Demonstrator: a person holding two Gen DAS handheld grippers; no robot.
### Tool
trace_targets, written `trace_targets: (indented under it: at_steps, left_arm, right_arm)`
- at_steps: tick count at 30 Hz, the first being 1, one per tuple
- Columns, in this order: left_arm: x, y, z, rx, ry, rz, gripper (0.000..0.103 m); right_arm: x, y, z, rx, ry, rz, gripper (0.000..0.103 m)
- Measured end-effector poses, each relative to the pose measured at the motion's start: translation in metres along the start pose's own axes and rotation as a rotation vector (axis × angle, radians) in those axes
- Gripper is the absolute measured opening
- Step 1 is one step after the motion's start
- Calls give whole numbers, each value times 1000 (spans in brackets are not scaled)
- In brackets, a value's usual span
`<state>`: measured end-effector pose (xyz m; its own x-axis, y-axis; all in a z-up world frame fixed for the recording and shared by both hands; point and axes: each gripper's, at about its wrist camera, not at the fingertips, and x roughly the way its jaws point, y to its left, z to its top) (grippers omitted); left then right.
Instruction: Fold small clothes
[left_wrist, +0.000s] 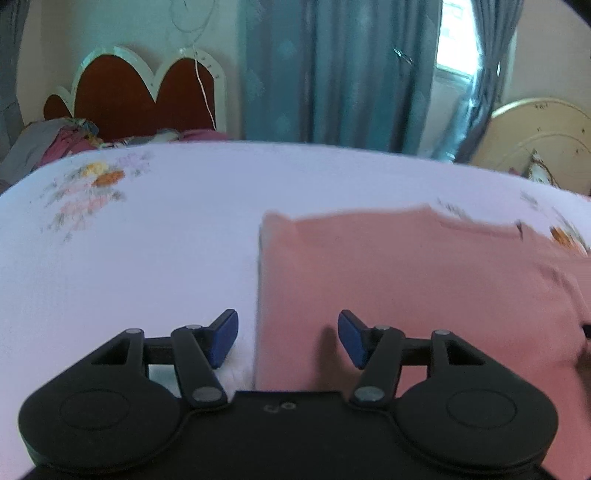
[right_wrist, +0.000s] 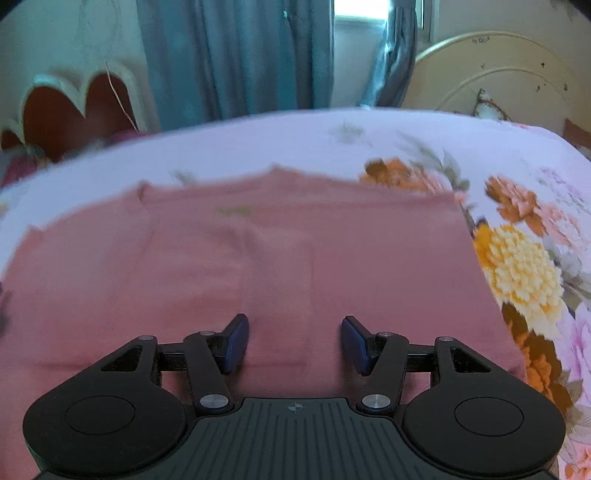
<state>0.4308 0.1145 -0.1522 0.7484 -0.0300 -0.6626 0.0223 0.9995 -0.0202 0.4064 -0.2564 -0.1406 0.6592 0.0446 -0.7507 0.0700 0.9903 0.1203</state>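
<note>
Pink knit fabric, a small garment (left_wrist: 424, 295) lying flat on the white floral bedsheet (left_wrist: 147, 258), filled the 3 o'clock half of the left wrist view, its straight side edge running from 12 to 6 o'clock just inside the left claw (left_wrist: 288, 338). That claw stood wide, its blue pads empty, one pad over sheet and the other over cloth. If it closed as placed, it would likely catch sheet along with garment, dragging the bedding into the fold.

From the right wrist view, the same garment (right_wrist: 258, 266) spread across the middle, its far edge at 12 o'clock and its side edge at 3 o'clock beside large orange and yellow printed flowers (right_wrist: 517, 269). The right claw (right_wrist: 295, 345) was wide too, gripping nothing, poised over the cloth's near part. Pinching there, away from a corner, might gather only the top layer and leave a crooked crease; the motion blur suggested fast movement, which would worsen that.

Beyond the bed hung teal curtains (left_wrist: 332, 74) before a bright window, with a scalloped red headboard (left_wrist: 140, 92) at 10 o'clock and a cream curved bed frame (right_wrist: 498, 74) at 2 o'clock.
</note>
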Motion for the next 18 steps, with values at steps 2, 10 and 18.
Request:
trace_targets:
  at_steps: [2,10,18]
  left_arm:
    - [3,-1,-9,6,36,9,59]
    - [-19,0,-10,-55,39,22,59]
    - [-71,-20,-29,-66,27,0,62]
  right_arm:
    - [0,-3,0,10,2,2,56]
    - [-37,-12,-11,26,-10,55,57]
    - [-76,-19,-34,-18,-5,155,57]
